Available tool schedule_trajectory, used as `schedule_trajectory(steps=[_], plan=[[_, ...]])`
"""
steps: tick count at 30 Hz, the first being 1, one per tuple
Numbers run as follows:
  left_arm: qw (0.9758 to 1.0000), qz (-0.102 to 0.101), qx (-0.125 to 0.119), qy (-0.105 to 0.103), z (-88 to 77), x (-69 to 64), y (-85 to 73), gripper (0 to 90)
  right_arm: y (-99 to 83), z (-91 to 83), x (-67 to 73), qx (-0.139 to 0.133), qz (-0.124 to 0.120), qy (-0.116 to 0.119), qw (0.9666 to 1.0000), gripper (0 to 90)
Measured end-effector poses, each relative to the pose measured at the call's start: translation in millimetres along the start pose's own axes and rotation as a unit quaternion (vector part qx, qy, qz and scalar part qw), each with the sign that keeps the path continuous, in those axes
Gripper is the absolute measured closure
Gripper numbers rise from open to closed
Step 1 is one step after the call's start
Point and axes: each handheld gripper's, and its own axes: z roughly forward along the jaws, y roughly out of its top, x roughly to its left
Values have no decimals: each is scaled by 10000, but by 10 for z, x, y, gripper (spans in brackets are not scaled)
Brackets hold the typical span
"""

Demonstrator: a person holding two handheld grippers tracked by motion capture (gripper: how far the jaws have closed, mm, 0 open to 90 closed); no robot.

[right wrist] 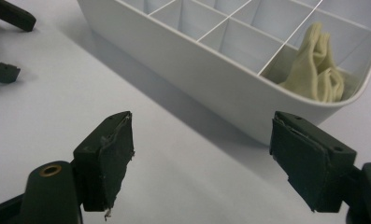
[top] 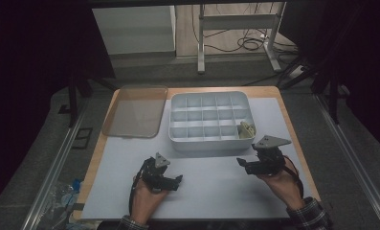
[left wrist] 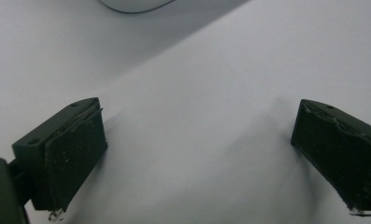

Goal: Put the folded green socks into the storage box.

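Observation:
A white box [top: 209,120] divided into several compartments stands at the middle of the table. A pale yellowish crumpled item [top: 246,129] lies in its near right corner compartment, and the right gripper view shows that item [right wrist: 316,65] just past the box wall [right wrist: 211,79]. My right gripper [top: 240,163] hovers in front of the box's near right corner, jaws wide apart with nothing between them [right wrist: 202,126]. My left gripper [top: 178,181] rests low over the white mat, open and empty [left wrist: 197,126].
A clear plastic lid [top: 135,110] lies flat to the left of the box. The white mat [top: 211,191] covers the wooden table. The left gripper's fingers [right wrist: 5,42] appear at the top left of the right gripper view. A metal frame stands beyond the table.

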Motion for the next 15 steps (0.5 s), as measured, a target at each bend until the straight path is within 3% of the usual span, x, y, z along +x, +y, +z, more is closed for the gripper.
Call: schedule_trajectory(steps=[15], plan=[[10000, 0, -3, 2, 0, 0, 0, 28, -310, 117, 106, 68, 131, 154, 9998, 150]])
